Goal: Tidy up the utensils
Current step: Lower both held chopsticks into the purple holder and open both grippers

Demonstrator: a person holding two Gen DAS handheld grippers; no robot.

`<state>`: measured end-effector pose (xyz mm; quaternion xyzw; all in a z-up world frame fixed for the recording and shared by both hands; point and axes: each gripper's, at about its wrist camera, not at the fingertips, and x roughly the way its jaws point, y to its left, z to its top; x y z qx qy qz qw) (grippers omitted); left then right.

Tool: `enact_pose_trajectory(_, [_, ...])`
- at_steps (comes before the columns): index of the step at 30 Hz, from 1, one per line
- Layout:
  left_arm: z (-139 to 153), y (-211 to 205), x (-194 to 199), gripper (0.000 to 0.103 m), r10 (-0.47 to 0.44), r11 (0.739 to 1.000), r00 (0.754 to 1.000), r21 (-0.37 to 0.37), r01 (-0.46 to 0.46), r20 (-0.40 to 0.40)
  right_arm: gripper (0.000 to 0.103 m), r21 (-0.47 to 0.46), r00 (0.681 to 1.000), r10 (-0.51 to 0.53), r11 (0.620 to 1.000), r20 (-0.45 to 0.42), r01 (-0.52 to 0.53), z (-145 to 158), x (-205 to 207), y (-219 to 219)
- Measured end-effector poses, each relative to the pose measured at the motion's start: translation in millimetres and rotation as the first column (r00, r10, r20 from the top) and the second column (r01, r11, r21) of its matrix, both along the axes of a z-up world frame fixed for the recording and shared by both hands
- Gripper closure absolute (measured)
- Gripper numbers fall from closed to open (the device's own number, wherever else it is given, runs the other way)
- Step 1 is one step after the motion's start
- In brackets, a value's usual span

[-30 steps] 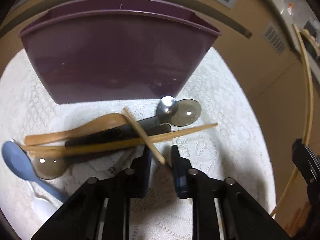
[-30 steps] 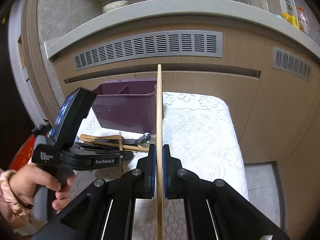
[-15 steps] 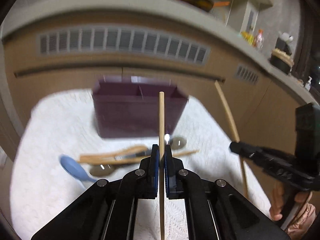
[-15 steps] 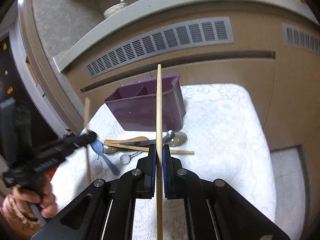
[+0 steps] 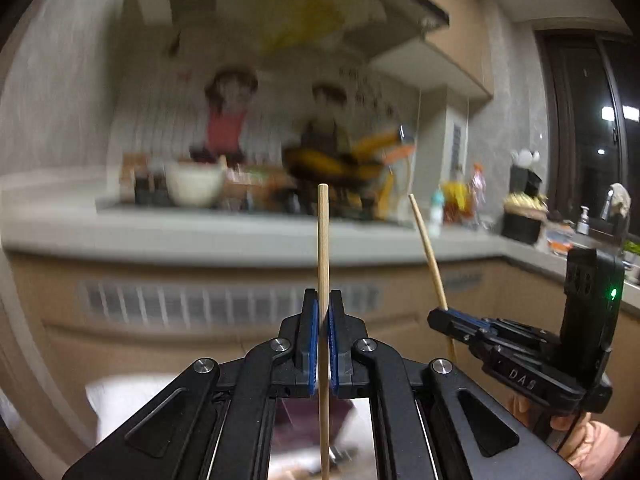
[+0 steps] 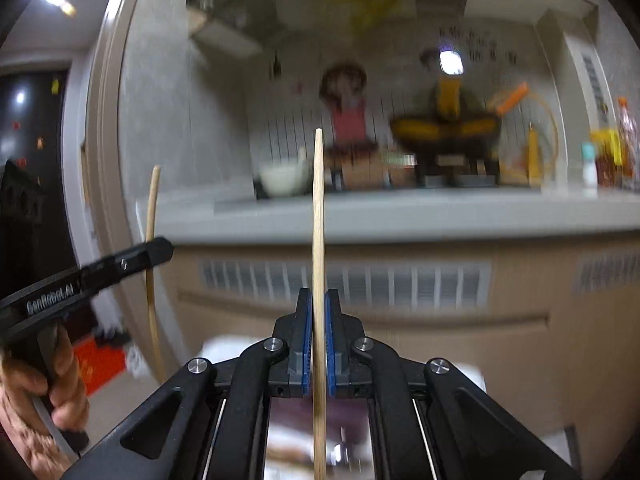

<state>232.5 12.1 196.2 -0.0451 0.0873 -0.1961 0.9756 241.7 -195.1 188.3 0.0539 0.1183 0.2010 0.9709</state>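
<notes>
My left gripper [image 5: 323,300] is shut on a wooden chopstick [image 5: 322,240] that stands upright between its blue pads. My right gripper [image 6: 318,300] is shut on a second wooden chopstick [image 6: 318,208], also upright. Each view catches the other gripper: the right one [image 5: 438,314] at the right of the left wrist view with its chopstick [image 5: 428,248], the left one [image 6: 162,246] at the left of the right wrist view with its chopstick [image 6: 151,216]. Both are held high, facing the kitchen counter. Only a blurred sliver of the purple caddy [image 5: 300,420] shows under the left fingers.
A grey countertop [image 5: 240,236] runs across ahead, above a vented cabinet front [image 6: 360,284]. On it stand a white bowl [image 5: 194,188], a dark pan [image 6: 444,128] and bottles [image 5: 456,200]. A person's hand [image 6: 36,400] grips the left tool. The white tablecloth [image 5: 120,396] lies low.
The left gripper closed on a chopstick from the utensil pile and lifted it. Both grippers rose and tilted up, so the caddy and utensils dropped out of view and the counter came in.
</notes>
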Motion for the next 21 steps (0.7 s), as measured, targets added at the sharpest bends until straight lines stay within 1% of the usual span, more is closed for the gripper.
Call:
enact_pose_trajectory(2, [9.8,3.7,12.1,0.098,0.025,1.000,0.999,0.001,-0.025,0.037,0.098,0.025,1.000,0.004,1.000,0.020,-0.004,11.8,18.0,4.8])
enact_pose_trajectory(3, [10.6,4.7,19.2,0.098,0.030,1.000,0.999,0.000,-0.030,0.042,0.098,0.031,1.000,0.005,1.000,0.019,-0.006,14.1,29.1,8.3])
enact_pose_trajectory(6, [4.3,7.2,42.4,0.098,0.048,0.999,0.998,0.006,-0.049,0.038,0.098,0.041,1.000,0.004,0.999,0.008,-0.004,6.7,58.6,16.7])
enact_pose_trajectory(8, [-10.4,7.1,67.2,0.098,0.049,0.999,0.999,0.009,-0.049,0.000,0.098,0.033,1.000,0.002,0.999,-0.012,-0.001,-5.5,75.7,24.0])
enact_pose_trajectory(10, [-25.6,7.9,84.6,0.098,0.056,0.998,0.998,0.013,-0.055,-0.032,0.098,0.026,0.999,-0.003,1.000,-0.043,0.004,-24.8,95.5,31.0])
enact_pose_trajectory(14, [-68.9,7.0,127.5,0.098,0.052,0.999,0.992,0.009,-0.051,-0.112,0.098,0.007,0.994,-0.010,1.000,-0.108,0.011,-63.2,125.4,39.7])
enact_pose_trajectory(16, [-87.8,4.7,143.3,0.098,0.056,0.998,0.989,0.023,-0.053,-0.138,0.098,-0.002,0.991,-0.020,1.000,-0.134,0.019,-82.1,138.6,43.0])
enact_pose_trajectory(21, [-125.7,1.5,169.9,0.098,0.050,0.999,0.978,0.014,-0.048,-0.204,0.098,-0.013,0.985,-0.049,0.999,-0.168,0.047,-111.3,161.4,45.2])
